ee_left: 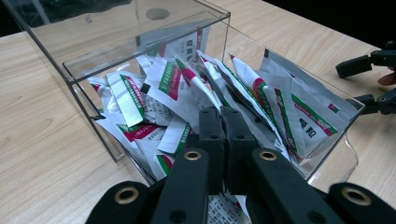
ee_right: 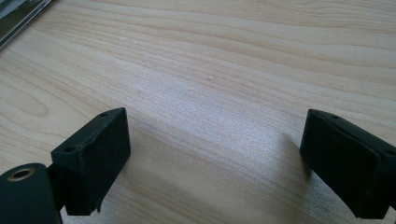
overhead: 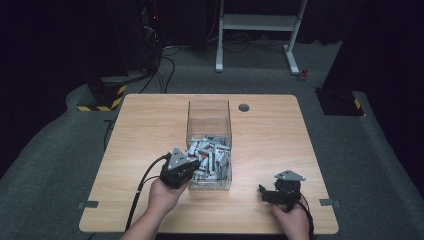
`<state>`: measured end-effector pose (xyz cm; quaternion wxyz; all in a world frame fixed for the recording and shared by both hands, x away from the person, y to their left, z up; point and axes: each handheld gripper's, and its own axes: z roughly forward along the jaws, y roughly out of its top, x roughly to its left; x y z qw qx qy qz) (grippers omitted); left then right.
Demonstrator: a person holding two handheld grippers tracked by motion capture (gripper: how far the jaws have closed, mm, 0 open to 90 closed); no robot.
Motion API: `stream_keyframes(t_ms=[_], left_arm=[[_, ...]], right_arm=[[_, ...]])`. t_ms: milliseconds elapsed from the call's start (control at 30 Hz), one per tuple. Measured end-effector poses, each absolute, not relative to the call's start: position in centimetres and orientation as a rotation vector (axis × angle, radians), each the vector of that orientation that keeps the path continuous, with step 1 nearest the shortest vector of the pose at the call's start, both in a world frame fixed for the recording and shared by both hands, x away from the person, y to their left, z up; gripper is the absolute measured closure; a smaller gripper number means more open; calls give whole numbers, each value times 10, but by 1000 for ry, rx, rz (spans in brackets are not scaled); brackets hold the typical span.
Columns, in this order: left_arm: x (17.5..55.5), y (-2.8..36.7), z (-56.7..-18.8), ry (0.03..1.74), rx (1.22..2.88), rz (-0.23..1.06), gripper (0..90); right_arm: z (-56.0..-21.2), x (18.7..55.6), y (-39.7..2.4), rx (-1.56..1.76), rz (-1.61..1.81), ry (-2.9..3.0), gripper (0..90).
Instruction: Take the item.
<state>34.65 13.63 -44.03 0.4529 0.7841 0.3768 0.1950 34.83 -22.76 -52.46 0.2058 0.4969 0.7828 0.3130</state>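
A clear acrylic box (overhead: 209, 112) stands at the middle of the wooden table (overhead: 150, 125). Its near half holds several white sachets (overhead: 212, 152) with green and red print. My left gripper (overhead: 195, 162) reaches over the box's near left corner. In the left gripper view its jaws (ee_left: 223, 126) are pressed shut among the sachets (ee_left: 261, 93); I see nothing between them. My right gripper (overhead: 267, 194) rests low over bare wood at the near right, apart from the box. Its jaws (ee_right: 215, 154) stand wide open with nothing between them.
A round cable hole (overhead: 243, 107) sits near the table's far edge, right of the box. A white desk frame (overhead: 257, 30) and a black-and-yellow striped base (overhead: 102, 97) stand on the grey floor beyond. The box wall (ee_left: 140, 37) rises well above the sachets.
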Motion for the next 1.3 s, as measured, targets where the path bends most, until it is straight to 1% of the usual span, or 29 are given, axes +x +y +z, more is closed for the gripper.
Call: stream_keyframes(t_ms=[1300], left_arm=[[339, 157, -423, 937, 1808, 520, 891]], right_arm=[[-525, 348, -228, 1380, 874, 2184, 83]])
